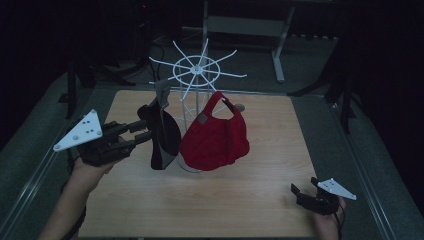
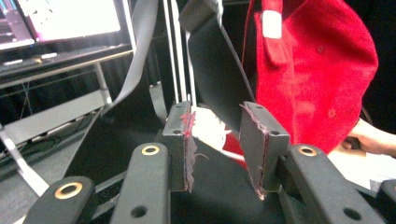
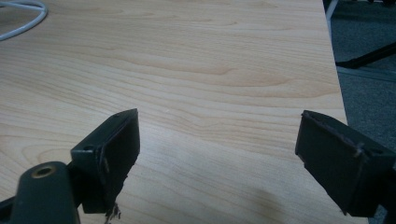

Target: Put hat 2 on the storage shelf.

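Wood-grain table [image 1: 240, 200] across the lower frame of the high view, bare boards nearest the person. Low at the right edge, right gripper [image 1: 304, 192] resting near the table's near corner, jaws wide apart and holding nothing; same bare wood between them in the right gripper view [image 3: 219, 154]. Well apart from both hats, so out of the coming move, by the look of it.

Left of centre, raised above the table, left gripper [image 1: 145, 131] reaching rightward toward the black cap [image 1: 164, 135]. Jaws parted in the left gripper view [image 2: 224, 140], with dark cap fabric [image 2: 219, 74] running up between and beyond them; touching or merely close, cannot tell. Not yet clamped.

Cap hanging tall and narrow, long axis near vertical, directly ahead of the left gripper's jaws, so left hand clearly the nearer one. Probably a straight close or a slight push forward needed to pinch it.

Just beside the cap, centre frame, red hat [image 1: 215, 137] hanging from the white wire rack [image 1: 199, 70], spokes fanning out at upper centre, farthest back.
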`<state>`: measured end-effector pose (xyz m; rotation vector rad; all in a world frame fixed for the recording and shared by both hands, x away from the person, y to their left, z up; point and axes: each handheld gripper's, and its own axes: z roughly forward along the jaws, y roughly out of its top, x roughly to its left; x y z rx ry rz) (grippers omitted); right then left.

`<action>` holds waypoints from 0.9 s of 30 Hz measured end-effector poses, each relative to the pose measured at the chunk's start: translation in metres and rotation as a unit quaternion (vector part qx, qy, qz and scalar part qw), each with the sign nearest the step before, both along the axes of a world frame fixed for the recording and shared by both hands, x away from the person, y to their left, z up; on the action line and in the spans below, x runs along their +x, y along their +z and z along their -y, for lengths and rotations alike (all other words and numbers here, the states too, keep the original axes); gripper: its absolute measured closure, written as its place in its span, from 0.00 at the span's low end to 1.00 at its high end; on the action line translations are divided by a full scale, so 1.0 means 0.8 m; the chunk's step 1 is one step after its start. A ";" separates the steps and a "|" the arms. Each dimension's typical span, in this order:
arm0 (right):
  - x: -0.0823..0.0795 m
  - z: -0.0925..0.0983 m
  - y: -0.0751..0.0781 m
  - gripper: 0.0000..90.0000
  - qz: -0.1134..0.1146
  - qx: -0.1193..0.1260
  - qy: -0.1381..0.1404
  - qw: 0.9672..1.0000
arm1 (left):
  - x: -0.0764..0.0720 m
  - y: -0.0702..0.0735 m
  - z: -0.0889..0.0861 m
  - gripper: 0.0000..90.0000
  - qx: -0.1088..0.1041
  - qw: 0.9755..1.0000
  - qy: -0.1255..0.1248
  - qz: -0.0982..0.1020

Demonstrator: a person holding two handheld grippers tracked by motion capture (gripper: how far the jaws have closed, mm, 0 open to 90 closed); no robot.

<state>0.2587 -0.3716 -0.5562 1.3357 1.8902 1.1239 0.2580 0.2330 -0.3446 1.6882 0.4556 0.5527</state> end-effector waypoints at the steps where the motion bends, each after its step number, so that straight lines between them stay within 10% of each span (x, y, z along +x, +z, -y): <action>1: 0.000 0.000 0.000 0.15 0.000 0.000 0.000 1.000 | -0.001 -0.003 -0.002 0.72 0.001 1.000 0.000 -0.003; 27: 0.000 0.000 0.000 0.15 0.004 -0.003 0.002 1.000 | -0.013 -0.113 -0.022 0.72 0.011 0.999 0.024 -0.045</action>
